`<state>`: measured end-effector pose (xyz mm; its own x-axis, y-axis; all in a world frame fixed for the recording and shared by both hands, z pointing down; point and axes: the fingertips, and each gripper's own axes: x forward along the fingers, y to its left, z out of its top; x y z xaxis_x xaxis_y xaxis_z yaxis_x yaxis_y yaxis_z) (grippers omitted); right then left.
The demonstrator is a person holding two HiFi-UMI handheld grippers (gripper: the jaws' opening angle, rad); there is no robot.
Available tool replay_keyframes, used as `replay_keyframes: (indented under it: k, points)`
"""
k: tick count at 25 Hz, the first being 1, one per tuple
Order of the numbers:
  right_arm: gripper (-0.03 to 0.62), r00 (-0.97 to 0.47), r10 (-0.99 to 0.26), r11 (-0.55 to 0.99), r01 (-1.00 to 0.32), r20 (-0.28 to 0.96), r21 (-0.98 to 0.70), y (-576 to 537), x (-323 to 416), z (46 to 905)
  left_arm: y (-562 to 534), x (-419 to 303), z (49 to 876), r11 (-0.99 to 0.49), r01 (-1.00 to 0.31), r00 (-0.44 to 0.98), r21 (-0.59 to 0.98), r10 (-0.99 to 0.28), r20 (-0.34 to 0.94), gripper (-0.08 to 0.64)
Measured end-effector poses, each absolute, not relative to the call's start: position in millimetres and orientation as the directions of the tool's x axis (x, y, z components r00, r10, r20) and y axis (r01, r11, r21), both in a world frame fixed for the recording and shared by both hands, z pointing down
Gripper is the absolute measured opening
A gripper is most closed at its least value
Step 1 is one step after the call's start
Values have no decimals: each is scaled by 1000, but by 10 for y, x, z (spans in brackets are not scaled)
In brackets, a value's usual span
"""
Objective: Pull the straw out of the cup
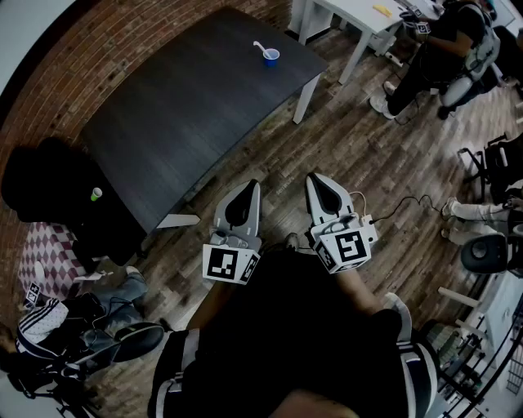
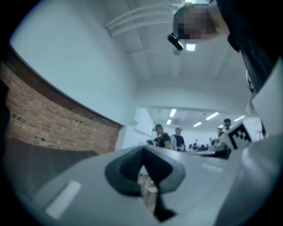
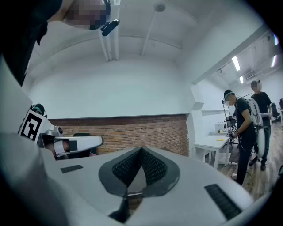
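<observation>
A small blue cup stands near the far edge of a dark table, and a white straw leans out of it to the left. Both grippers are held close to my body over the wooden floor, well short of the table and far from the cup. The left gripper is shut with nothing between its jaws. The right gripper is also shut and empty. Neither gripper view shows the cup or the straw.
A white table stands at the far right with a person beside it. A black seat holding a small green cup sits at the left. Another person sits lower left. A cable lies on the floor.
</observation>
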<state>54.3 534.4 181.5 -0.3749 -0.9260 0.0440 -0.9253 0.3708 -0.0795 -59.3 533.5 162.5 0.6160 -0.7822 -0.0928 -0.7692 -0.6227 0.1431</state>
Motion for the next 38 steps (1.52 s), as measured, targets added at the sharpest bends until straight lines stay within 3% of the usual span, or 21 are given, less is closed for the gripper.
replay_keyframes:
  k: [18, 38]
  points:
    - [5, -384, -923, 377, -917, 32, -129, 5427, 638, 1795, 5407, -453, 1643, -626, -768, 622, 138, -779, -75, 5]
    - [5, -442, -896, 433, -889, 29, -149, 5521, 1313, 1933, 5505, 284, 1684, -591, -797, 590, 127, -806, -47, 5]
